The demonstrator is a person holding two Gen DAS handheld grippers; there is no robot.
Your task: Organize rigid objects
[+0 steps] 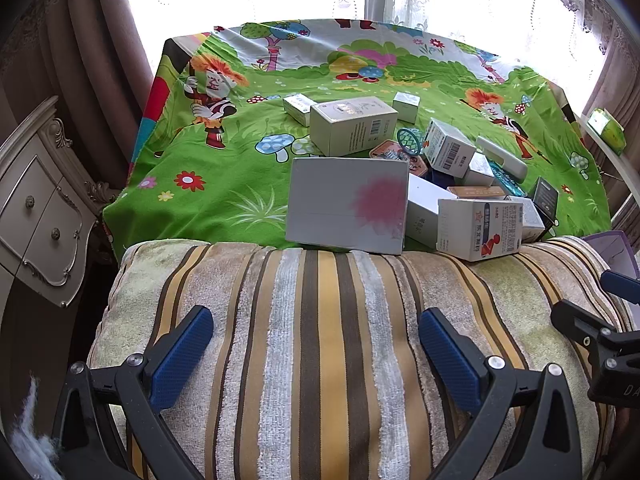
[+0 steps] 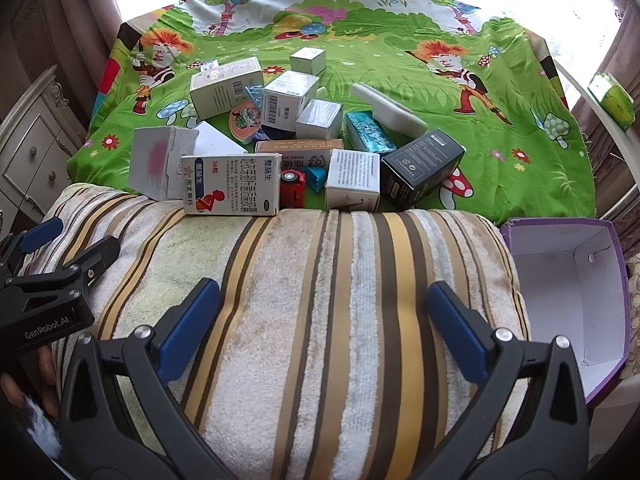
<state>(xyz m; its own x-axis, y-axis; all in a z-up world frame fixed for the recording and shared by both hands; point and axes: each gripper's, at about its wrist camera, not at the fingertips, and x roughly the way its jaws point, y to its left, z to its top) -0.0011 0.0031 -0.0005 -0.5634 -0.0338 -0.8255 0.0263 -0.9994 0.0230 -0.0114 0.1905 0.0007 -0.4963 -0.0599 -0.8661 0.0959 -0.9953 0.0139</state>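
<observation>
Nothing is tidied yet: my left claw (image 1: 316,344) and right claw (image 2: 324,320) gape empty, boxes (image 2: 276,136) jumbled mid-worktop, purple box (image 2: 568,280) bare.

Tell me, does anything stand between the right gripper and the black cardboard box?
Nothing visible does. The open right gripper hovers over the striped towel; the black cardboard box lies beyond, its near side unobstructed.

"GenRobot.AI" in pale letters on the left gripper's black body (image 2: 52,326), "DING ZI" upside down on the orange-tan carton (image 2: 298,151), "34" on the white-and-orange medicine box (image 2: 232,184) at the cloth's near edge
</observation>
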